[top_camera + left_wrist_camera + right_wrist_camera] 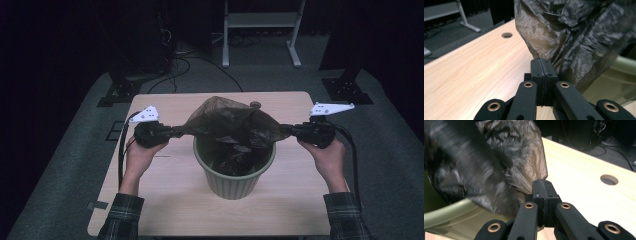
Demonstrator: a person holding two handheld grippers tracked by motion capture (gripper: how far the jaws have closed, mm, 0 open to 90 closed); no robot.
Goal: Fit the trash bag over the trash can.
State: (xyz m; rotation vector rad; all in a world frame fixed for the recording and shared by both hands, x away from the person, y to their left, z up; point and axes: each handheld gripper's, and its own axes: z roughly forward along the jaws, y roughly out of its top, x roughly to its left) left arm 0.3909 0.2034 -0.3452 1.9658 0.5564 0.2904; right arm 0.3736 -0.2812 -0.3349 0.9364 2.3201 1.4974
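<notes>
Over the middle of the wooden table (165, 200), a dark, thin plastic bag (227, 125) is stretched between two hand-held grippers above a pale green ribbed bin (234, 175), its lower part already hanging inside the bin's mouth. At 9 o'clock from the bin, the left gripper (172, 132) has its jaws pressed flat together on a pinch of the bag's rim, as the left gripper view confirms, where the film (574, 32) fans out from the closed tips (543, 62). At 3 o'clock, the right gripper (292, 130) is likewise clamped tight on the opposite rim, the crumpled film (499, 162) rising from its tips (543, 183) with the bin's lip (451, 213) below. Judged by its creases and translucency, the bag is very light, limp and without any stiffness of its own; it will sag, cling and billow rather than hold a shape, and it may slide out of smooth pads or tear if pulled hard against the bin's edge. The sound places to hold it are those now used: two points on the rim, opposite each other, gathered into a fold several layers thick. A round cable hole (255, 105) lies in the tabletop at 12 o'clock from the bin. Even tension from both sides should keep the mouth open while the rim is drawn down over the lip.
</notes>
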